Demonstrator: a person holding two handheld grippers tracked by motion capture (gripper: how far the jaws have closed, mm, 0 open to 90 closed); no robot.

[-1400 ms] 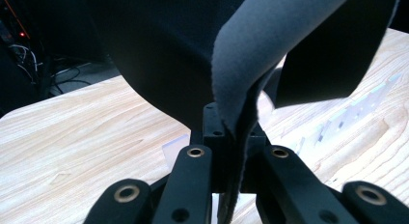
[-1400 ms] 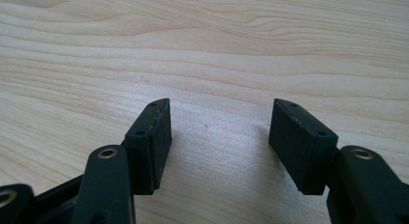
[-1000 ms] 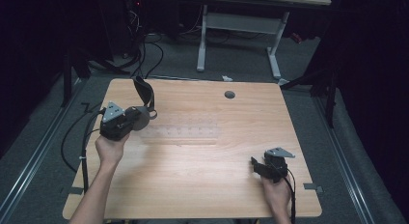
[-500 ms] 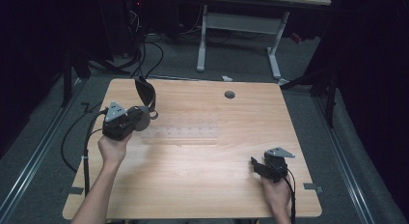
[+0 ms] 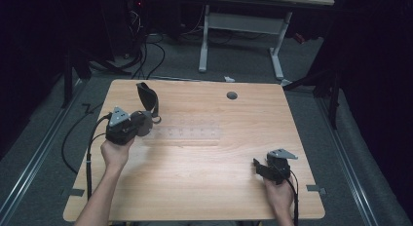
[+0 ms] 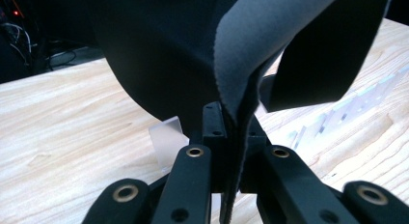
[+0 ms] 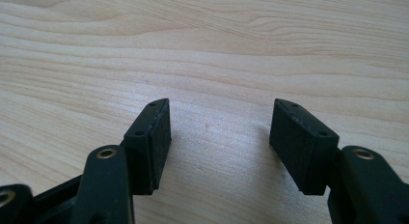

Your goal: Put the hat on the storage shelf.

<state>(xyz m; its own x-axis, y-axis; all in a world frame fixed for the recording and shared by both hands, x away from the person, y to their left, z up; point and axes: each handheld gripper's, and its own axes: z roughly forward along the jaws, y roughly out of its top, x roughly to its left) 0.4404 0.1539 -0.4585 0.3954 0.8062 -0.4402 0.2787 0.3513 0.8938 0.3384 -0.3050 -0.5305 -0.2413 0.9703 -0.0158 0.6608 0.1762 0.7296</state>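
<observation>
Over the past second almost nothing has shifted: our left gripper [image 5: 139,124] sits at the same spot in the left part of the high view, jaws clamped tight on a dark strap [image 5: 147,98] whose free end curls up and away toward the top of the frame. In the left gripper view the strap [image 6: 241,64] runs as a thin grey-edged band straight down between the closed jaws, with a wider black loop hanging above. We judge the hold settled and the strap ready to be carried or laid out, not slipping. Just right of it a clear plastic strip [image 5: 187,133] lies flat across the middle of the table [image 5: 204,187], and its near end shows below the strap in the left gripper view. Our right gripper [image 5: 258,167] rests at the lower right of the high view, unmoved, its jaws spread wide with nothing between them and bare wood below. The table is pale wood with a round cable hole [image 5: 232,95] near its far edge. Beyond it the room is dark, with a white desk frame [image 5: 241,21] and loose cables [image 5: 146,50] on the grey floor.
</observation>
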